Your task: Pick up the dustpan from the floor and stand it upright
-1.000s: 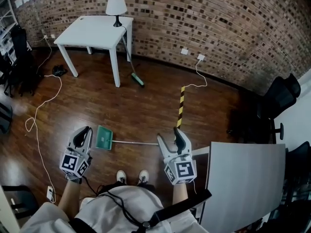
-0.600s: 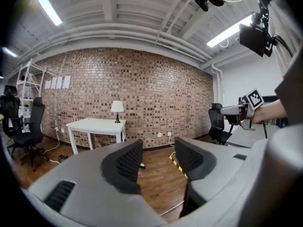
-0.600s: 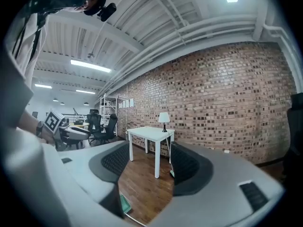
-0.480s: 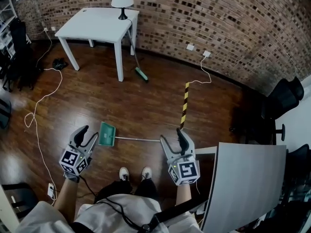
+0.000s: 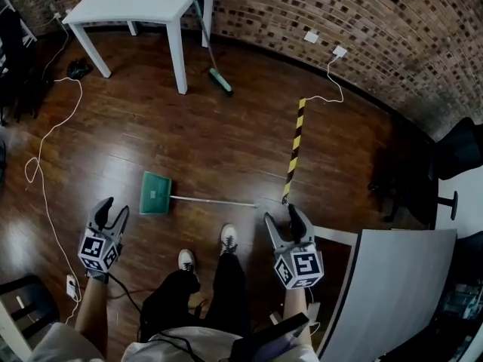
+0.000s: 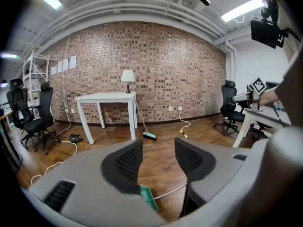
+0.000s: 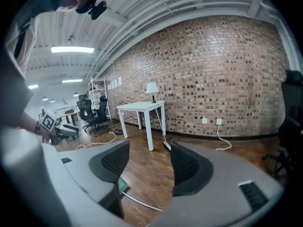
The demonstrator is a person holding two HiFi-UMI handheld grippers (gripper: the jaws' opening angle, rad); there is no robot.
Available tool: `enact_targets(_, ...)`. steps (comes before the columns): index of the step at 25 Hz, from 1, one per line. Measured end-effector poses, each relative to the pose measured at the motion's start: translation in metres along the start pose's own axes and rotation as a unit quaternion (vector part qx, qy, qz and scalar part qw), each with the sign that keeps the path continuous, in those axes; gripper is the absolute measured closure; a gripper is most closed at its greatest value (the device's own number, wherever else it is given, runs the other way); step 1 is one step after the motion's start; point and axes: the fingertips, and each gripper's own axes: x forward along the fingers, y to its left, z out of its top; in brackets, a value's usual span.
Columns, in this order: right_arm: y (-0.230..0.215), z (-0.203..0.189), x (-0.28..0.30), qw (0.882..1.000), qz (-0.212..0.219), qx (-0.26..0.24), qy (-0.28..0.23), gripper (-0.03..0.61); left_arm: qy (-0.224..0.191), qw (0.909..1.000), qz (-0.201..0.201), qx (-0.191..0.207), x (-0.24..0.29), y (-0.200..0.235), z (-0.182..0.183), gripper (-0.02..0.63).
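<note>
My left gripper [image 5: 112,207] has just opened, empty; my right gripper [image 5: 281,214] gapes empty; the dustpan [image 5: 155,194] lies on the floor [image 5: 226,142].

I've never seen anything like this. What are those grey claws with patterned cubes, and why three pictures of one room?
No robot here: a person holds a two-jawed tool in each hand, the left hand-held gripper and the right hand-held gripper; the cubes are part of them. One picture comes from a camera on the person's head, looking down. The other two come from cameras riding on each gripper, looking along its jaws. Both grippers are open and empty; the left one's jaws have just been opening. On the wooden floor a green long-handled dustpan lies flat.
</note>
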Motion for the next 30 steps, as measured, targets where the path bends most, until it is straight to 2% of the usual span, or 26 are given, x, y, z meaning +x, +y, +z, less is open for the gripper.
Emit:
enact_targets(2, -0.021, -0.041, 0.024, 1.000, 0.001, 0.018, 0.004, 0.301, 0.014, 0.9998, 0.013, -0.003, 0.027, 0.011, -0.043, 0.390)
enact_targets(5, -0.055, -0.113, 0.072, 1.000, -0.006, 0.018, 0.018, 0.301, 0.019, 0.9994, 0.028, -0.007, 0.084, 0.025, -0.098, 0.390)
enact_targets(9, -0.086, -0.219, 0.126, 0.998, -0.013, 0.059, 0.036, 0.301, 0.035, 0.9986, 0.039, -0.012, 0.148, 0.044, -0.178, 0.390)
enact_targets(12, -0.096, -0.300, 0.155, 0.997, -0.012, 0.052, 0.062, 0.301, 0.055, 0.9967, 0.058, -0.017, 0.177, 0.064, -0.244, 0.390)
enact_targets(16, -0.111, -0.405, 0.190, 0.994, -0.017, 0.042, 0.098, 0.301, 0.097, 0.9915, 0.087, 0.001, 0.210, 0.092, -0.324, 0.390)
enact_targets(21, -0.145, -0.521, 0.216, 0.991, -0.058, -0.001, 0.117, 0.301, 0.138, 0.9843, 0.111, 0.002, 0.232, 0.118, -0.390, 0.390)
enact_targets(24, -0.164, -0.582, 0.215, 0.988, -0.076, -0.019, 0.133, 0.301, 0.141, 0.9844, 0.104, -0.021, 0.241, 0.129, -0.415, 0.390)
enact_targets(26, -0.168, -0.617, 0.209, 0.985, -0.077, -0.032, 0.153, 0.301, 0.137, 0.9851, 0.095, -0.041, 0.246, 0.136, -0.428, 0.390)
enact_targets(30, -0.179, -0.667, 0.206, 0.975, -0.089, -0.055, 0.198, 0.301, 0.157, 0.9833, 0.084, -0.037, 0.255, 0.139, -0.449, 0.390)
